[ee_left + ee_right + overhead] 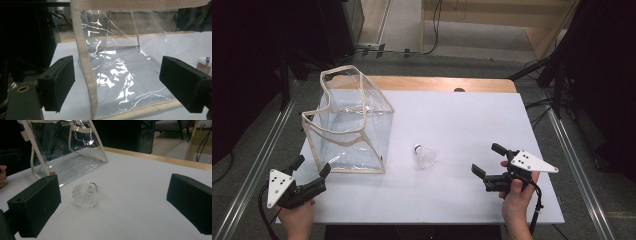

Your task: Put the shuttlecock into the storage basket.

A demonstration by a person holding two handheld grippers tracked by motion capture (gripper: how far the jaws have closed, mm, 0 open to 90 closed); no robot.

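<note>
While tongs gape, shuttlecock (426,156) beside bag (349,125)

One clear bag (349,125), one shuttlecock (425,156), two hand-held grippers, on one table (472,120)

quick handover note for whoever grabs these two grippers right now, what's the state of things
Left hand-held gripper: open, holds nothing, aimed at the near corner of the clear bag, jaws either side of its cream trim but not closed on it.
Right hand-held gripper: open, holds nothing, pointed at the shuttlecock, with a gap to it.
Bag stands upright at the left of the white table, mouth open upward.
Shuttlecock lies on its side on the table, just right of the bag, outside it.
Done: nothing gripped yet.
Left, likely: steady the bag, pick up the shuttlecock, drop it in.
</note>
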